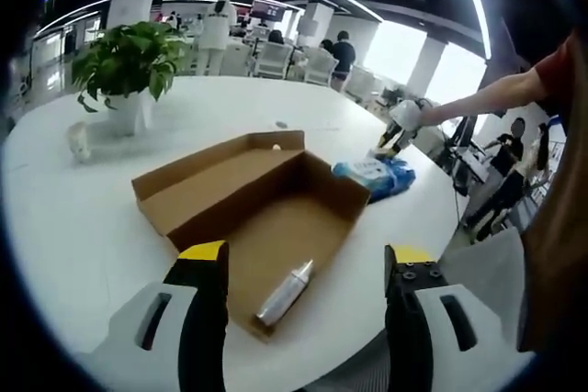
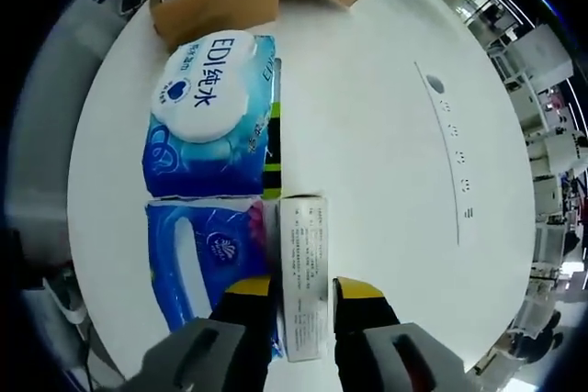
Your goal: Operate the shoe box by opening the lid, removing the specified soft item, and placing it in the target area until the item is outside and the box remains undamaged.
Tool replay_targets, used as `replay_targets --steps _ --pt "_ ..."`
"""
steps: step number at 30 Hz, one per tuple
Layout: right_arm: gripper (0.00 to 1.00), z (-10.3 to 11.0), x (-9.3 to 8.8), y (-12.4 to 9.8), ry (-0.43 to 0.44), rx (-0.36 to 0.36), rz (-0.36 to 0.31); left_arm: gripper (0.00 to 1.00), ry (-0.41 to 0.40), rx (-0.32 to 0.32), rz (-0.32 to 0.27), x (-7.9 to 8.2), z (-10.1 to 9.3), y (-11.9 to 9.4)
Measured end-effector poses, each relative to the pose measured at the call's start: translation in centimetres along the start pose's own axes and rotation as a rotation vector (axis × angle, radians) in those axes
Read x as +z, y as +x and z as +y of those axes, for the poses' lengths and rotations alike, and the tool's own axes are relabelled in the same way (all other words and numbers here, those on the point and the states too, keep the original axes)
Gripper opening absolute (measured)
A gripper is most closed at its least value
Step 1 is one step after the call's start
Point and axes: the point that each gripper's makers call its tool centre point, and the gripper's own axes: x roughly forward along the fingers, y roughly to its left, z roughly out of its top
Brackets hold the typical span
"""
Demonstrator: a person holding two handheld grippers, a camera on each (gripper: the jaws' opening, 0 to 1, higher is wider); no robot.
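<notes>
The brown cardboard shoe box (image 1: 266, 199) lies open on the white table (image 1: 83, 227), its lid folded back flat. A silver tube (image 1: 285, 293) rests inside near the front edge. My left gripper (image 1: 306, 259) stands open just in front of the box with nothing between its jaws. Past the box lie a blue-and-white wet-wipes pack (image 2: 207, 103) and a blue soft tissue pack (image 2: 207, 263), side by side. My right gripper (image 2: 303, 289) is shut on a narrow white carton (image 2: 303, 263) lying beside the tissue pack. In the left gripper view the right gripper (image 1: 401, 124) is by the blue packs (image 1: 372, 176).
A potted plant (image 1: 129, 61) and a small white object (image 1: 79, 140) stand at the table's far left. A row of small fittings (image 2: 450, 126) crosses the tabletop. Chairs, desks and people fill the office behind. The table edge runs close under both grippers.
</notes>
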Motion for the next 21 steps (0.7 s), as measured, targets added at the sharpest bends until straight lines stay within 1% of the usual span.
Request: replay_targets --steps 4,10,13,17,19,21 --pt "0.25 -0.1 0.0 -0.8 0.019 -0.017 -0.003 0.69 0.001 -0.009 0.003 -0.3 0.0 -0.1" --pt "0.26 -0.5 0.1 -2.6 0.082 -0.059 -0.04 0.68 0.003 -0.018 -0.007 -0.1 -0.1 -0.1" --pt "0.27 -0.6 0.4 -3.5 0.145 -0.077 -0.073 0.68 0.005 -0.027 -0.015 0.0 -0.3 -0.1" --pt "0.28 -0.3 0.9 -4.6 0.18 -0.085 -0.109 0.68 0.007 -0.033 -0.022 0.1 -0.5 0.0" --pt "0.29 -0.2 1.2 -5.1 0.218 -0.097 -0.138 0.68 0.007 -0.038 -0.03 0.2 -0.6 -0.1" --pt "0.3 -0.4 1.8 -5.6 0.277 -0.117 -0.182 0.68 0.007 -0.041 -0.034 0.3 -0.7 0.0"
